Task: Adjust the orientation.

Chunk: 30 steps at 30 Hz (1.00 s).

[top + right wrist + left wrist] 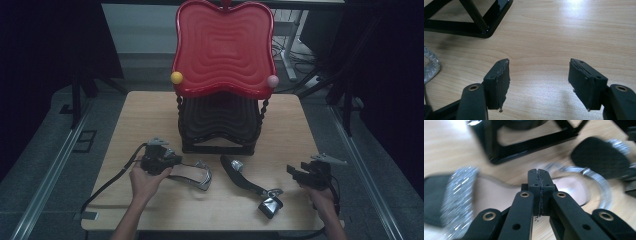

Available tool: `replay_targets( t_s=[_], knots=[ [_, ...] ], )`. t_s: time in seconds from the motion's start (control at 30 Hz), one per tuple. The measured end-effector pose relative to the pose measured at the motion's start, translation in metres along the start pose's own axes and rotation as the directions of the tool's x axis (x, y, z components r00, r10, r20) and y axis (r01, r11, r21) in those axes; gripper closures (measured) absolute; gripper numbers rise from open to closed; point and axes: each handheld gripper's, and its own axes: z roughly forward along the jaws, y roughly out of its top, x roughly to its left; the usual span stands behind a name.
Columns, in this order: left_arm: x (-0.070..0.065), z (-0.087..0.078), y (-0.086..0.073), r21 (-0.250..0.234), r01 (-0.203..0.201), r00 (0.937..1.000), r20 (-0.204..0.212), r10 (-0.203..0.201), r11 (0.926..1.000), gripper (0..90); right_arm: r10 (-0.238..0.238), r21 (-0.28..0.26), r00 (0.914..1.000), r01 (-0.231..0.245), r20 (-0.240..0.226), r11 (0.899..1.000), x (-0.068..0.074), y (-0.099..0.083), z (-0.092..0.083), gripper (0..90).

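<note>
A sandal (192, 173) with a pale pink insole and a glittery silver strap lies on the wooden table (145, 120), front left. My left gripper (175, 162) hovers at its near end, jaws shut with nothing between them. In the left gripper view the shut gripper (539, 173) is above the insole (496, 195), with the glitter strap (459, 195) to its left. A second sandal (245, 179) lies sole-up at the front centre, and its black sole (602, 157) is blurred. My right gripper (294, 173) is open at the front right, and the open gripper (539, 72) is over bare wood.
A two-tier rack stands at the table's middle back: red top tray (223, 47), black lower tray (220, 117), with a yellow ball (176, 77) and a pink ball (272, 81) at the red tray's front corners. Its black base frame (481, 27) lies ahead-left of my right gripper.
</note>
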Motion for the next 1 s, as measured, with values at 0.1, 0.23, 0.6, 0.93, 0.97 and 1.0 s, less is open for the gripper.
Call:
replay_targets(
  t_s=[0.1, 0.23, 0.6, 0.93, 0.97, 1.0],
  knots=[
    [-0.017, 0.014, 0.011, 0.012, -0.025, 0.9994, 0.023, 0.025, 0.9996, 89.7, 0.006, -0.004, 1.0000, -0.006, -0.002, 1.000, -0.001, -0.001, -0.001, 34.5],
    [-0.030, 0.036, 0.013, 0.041, -0.023, 0.9978, 0.063, 0.020, 0.9989, 89.7, 0.022, -0.006, 0.9998, -0.022, -0.002, 1.000, -0.005, -0.001, -0.002, 34.7],
    [-0.034, 0.071, 0.014, 0.141, -0.019, 0.9975, 0.071, 0.009, 0.9899, 89.8, 0.016, -0.003, 0.9999, -0.016, -0.001, 1.000, -0.003, 0.000, -0.002, 34.9],
    [-0.037, 0.078, 0.004, 0.198, -0.054, 0.9956, 0.085, 0.038, 0.9787, 89.9, 0.016, -0.003, 0.9999, -0.016, 0.002, 1.000, -0.004, 0.000, -0.003, 34.9],
    [-0.039, 0.076, 0.003, 0.203, -0.063, 0.9952, 0.086, 0.046, 0.9771, 89.9, 0.018, -0.006, 0.9998, -0.018, 0.001, 1.000, -0.004, 0.000, -0.003, 34.9],
    [-0.039, 0.076, 0.003, 0.203, -0.063, 0.9952, 0.086, 0.046, 0.9771, 89.9, 0.018, -0.006, 0.9998, -0.018, 0.001, 1.000, -0.004, 0.000, -0.003, 34.9]
  ],
)
